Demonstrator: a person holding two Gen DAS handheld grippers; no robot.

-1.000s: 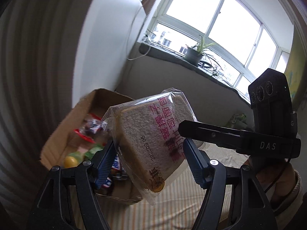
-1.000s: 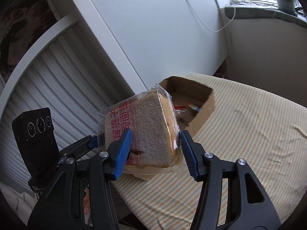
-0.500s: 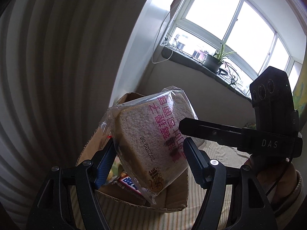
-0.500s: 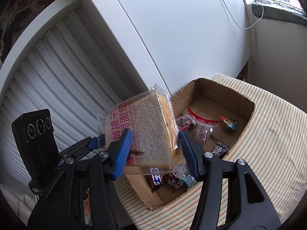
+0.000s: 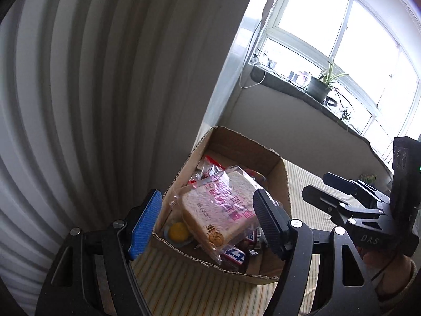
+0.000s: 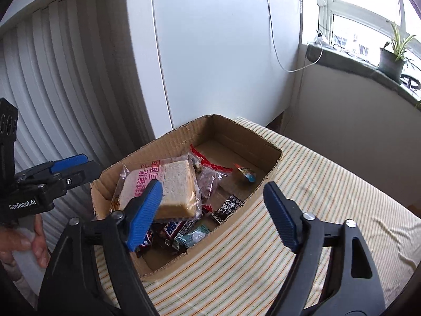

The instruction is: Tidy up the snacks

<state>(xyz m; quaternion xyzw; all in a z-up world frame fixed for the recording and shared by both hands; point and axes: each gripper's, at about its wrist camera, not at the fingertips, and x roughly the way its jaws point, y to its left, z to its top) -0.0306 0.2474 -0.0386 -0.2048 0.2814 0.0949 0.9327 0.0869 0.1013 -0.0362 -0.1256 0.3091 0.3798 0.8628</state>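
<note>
In the left wrist view the ribbed white wall (image 5: 79, 105) fills the left side, and beside it the left tongs (image 5: 205, 218) stand apart over the near end of the cardboard box (image 5: 285, 184), gripping nothing. The wrapped bread (image 5: 218, 210) lies inside the box, tilted on top of the other snacks, clear of both pads; a yellow sweet (image 5: 177, 231) sits just left of it and a candy bar (image 5: 235, 254) pokes out under its lower corner. The box rests on a striped bed (image 5: 184, 284). Further right the right tongs (image 5: 326, 187) reach in from the side, and a potted plant (image 5: 319, 85) stands on the window sill behind. In the right wrist view the left tongs (image 6: 71, 166) show at the left edge, held by a hand (image 6: 23, 245). The right tongs (image 6: 213, 210) are opening wide, with nothing pressed between the blue pads: the bread (image 6: 168, 187) lies below them in the left half of the box (image 6: 263, 142), beside a red-edged packet (image 6: 210, 173), a black wrapper (image 6: 227, 206) and a small blue-tipped sweet (image 6: 247, 173).
</note>
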